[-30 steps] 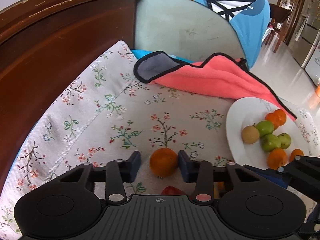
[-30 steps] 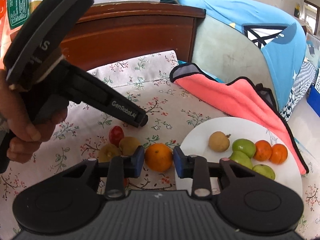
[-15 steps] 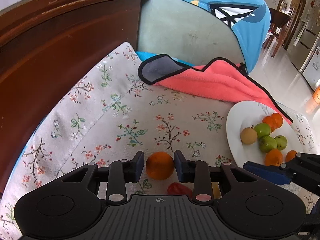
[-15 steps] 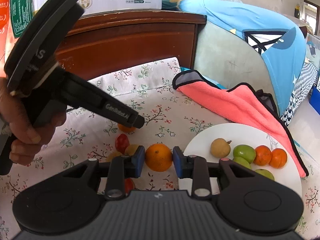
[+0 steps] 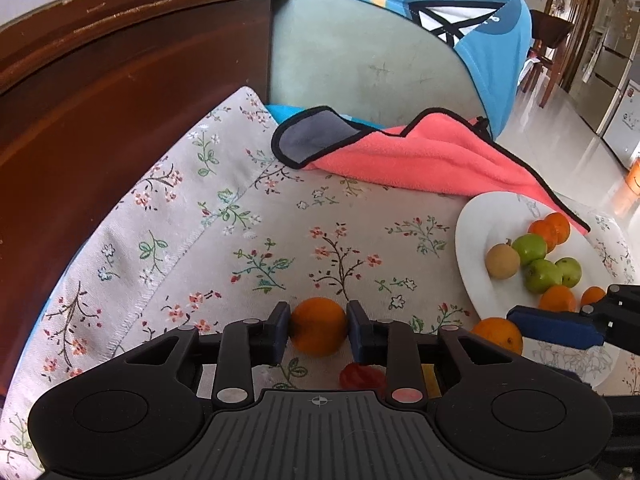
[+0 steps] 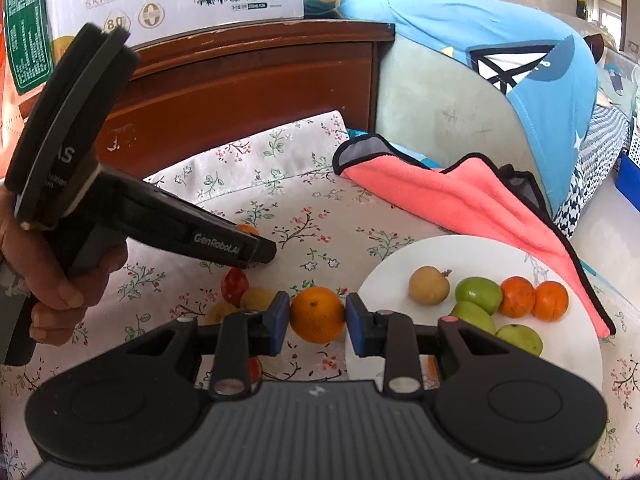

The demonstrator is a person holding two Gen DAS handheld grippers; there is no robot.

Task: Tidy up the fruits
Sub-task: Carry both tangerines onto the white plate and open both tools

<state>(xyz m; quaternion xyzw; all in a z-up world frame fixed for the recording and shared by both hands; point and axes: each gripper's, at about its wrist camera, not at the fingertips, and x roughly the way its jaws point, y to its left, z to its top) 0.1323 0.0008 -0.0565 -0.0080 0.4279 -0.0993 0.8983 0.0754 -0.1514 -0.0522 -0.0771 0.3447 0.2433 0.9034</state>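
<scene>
Claws [image 5: 319,332] [image 6: 318,316] around oranges [image 5: 319,331] [image 6: 317,314] (both)

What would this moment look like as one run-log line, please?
left claw: shut on orange | right claw: shut on second orange | plate: holds fruit | loose fruit on cloth

A home: floral tablecloth [image 5: 248,240], wooden headboard [image 5: 120,92], fridge [image 5: 616,68] beyond.

Both grippers now sit closed on oranges: the left gripper [image 5: 319,327] narrows onto its orange [image 5: 318,326], the right gripper [image 6: 318,317] lifts its orange [image 6: 317,314].
</scene>
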